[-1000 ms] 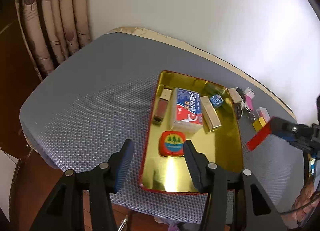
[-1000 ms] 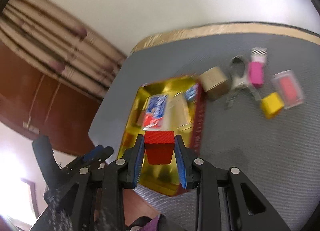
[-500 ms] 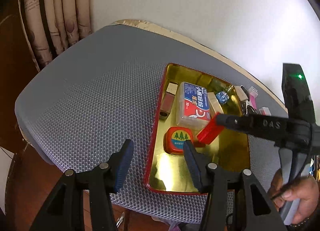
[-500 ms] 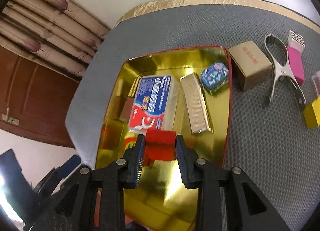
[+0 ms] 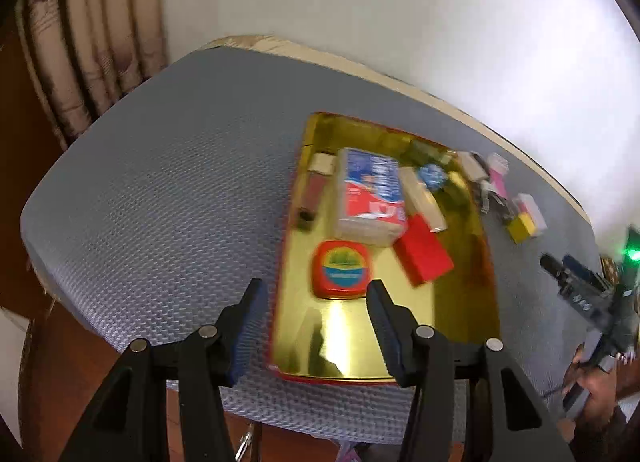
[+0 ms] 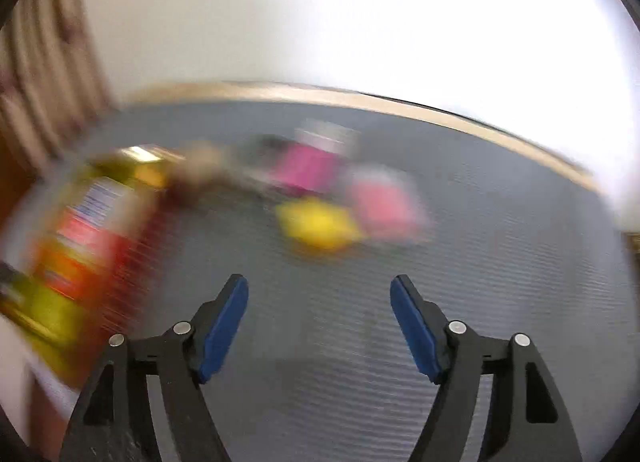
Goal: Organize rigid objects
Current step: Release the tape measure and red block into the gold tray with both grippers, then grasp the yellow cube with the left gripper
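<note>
- The left tongs (image 5: pixel 316 306) are hovering partly open with nothing between their blue-padded fingers (image 5: pixel 250 326), over the near end of the gold tray (image 5: pixel 460 322).
- The right tongs (image 6: pixel 319 302) are opening, their jaws standing wide apart and gripping nothing, over bare grey mat; in the left wrist view they are showing at the right edge (image 5: pixel 560 276), held by a hand (image 5: pixel 596 394).
- The tray is lying on the grey mesh mat (image 5: pixel 160 182) covering the worktop, towards its right side.
- A red block (image 5: pixel 424 254) is lying free in the tray, tilted, just beside the white packet (image 5: pixel 370 194) with blue and red print.
- A rounded red tin (image 5: pixel 340 270) with a blue and yellow lid is sitting in the tray, just ahead of the left tongs.
- A long beige bar (image 5: pixel 422 198) is lying along the packet's right side, with a small blue piece (image 5: pixel 430 174) at the tray's far end.
- A brown stick (image 5: pixel 312 198) and a small cream block (image 5: pixel 322 162) are lying along the tray's left wall.
- Outside the tray, towards the worktop's far right edge, a yellow cube (image 6: pixel 316 224), a pink box (image 6: pixel 308 166) and a paler pink case (image 6: pixel 384 206) are sitting close together; the right wrist view is heavily blurred.
- A striped curtain (image 5: pixel 92 34) is hanging beyond the worktop's far left corner.
</note>
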Demonstrator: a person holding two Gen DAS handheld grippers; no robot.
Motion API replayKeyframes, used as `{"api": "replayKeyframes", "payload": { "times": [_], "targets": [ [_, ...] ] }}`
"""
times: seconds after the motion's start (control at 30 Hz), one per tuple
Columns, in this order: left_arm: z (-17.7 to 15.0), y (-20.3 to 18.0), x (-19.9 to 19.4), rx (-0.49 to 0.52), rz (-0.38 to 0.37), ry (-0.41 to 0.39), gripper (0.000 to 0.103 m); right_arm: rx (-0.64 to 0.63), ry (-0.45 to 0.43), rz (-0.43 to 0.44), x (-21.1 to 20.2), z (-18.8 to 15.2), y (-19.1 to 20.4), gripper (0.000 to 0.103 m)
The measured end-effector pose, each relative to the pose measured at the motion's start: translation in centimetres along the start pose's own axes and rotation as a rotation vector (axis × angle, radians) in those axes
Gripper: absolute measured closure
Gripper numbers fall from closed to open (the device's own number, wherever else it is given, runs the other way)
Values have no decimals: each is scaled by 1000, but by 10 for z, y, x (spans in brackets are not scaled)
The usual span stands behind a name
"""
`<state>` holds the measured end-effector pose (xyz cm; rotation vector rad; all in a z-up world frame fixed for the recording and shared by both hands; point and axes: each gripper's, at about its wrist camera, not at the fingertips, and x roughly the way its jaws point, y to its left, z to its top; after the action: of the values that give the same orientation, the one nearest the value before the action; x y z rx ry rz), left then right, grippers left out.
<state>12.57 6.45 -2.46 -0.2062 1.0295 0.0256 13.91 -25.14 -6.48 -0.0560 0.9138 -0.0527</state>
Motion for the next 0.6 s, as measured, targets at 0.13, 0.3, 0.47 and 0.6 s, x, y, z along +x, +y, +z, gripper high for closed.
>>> {"api": "replayKeyframes", "payload": {
  "times": [0.13,0.3,0.47,0.6],
  "targets": [
    [1,-43,-7,125,-66,-27,50,-11,42,-207,13,-28,-66,22],
    [17,-136,-5,384,-189,-63,50,100,30,-239,18,-44,-122,8],
    [39,-230,30,655,-246,-30,49,154,17,-155,20,-41,-130,7],
    [50,-282,64,798,-229,15,49,159,-24,-100,11,-42,-124,5]
  ]
}}
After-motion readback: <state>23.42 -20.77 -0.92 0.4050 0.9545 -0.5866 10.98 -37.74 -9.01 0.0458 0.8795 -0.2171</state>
